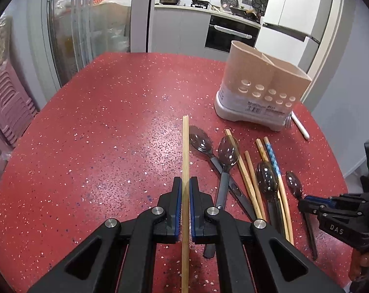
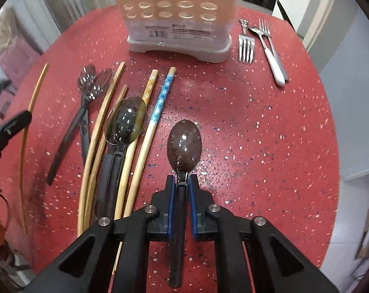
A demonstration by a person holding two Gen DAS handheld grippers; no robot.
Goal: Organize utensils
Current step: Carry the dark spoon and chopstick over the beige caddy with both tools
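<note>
1. Red speckled table [image 1: 99,122] underfoot of everything, kitchen counter and oven far behind.
2. Nearest in the left wrist view: left gripper [image 1: 185,183] clamped on a single bare wooden chopstick [image 1: 185,146], its tip pointing toward the utensil holder [image 1: 260,85].
3. Nearest in the right wrist view: right gripper [image 2: 182,179] pinched shut on the dark handle of a smoky translucent spoon [image 2: 184,144], bowl pointing toward the holder.
4. Nearer than the holder and to its left in that view: loose pile of wooden chopsticks [image 2: 104,127], a blue-patterned chopstick [image 2: 160,102], and more translucent spoons [image 2: 126,119] lying partly across each other.
5. Farther back: beige, divided holder on a white base, standing upright, ringed with round holes.
6. Just right of the holder's base: metal forks [image 2: 246,46] and a white-handled piece [image 2: 273,63] flat on the table.
</note>
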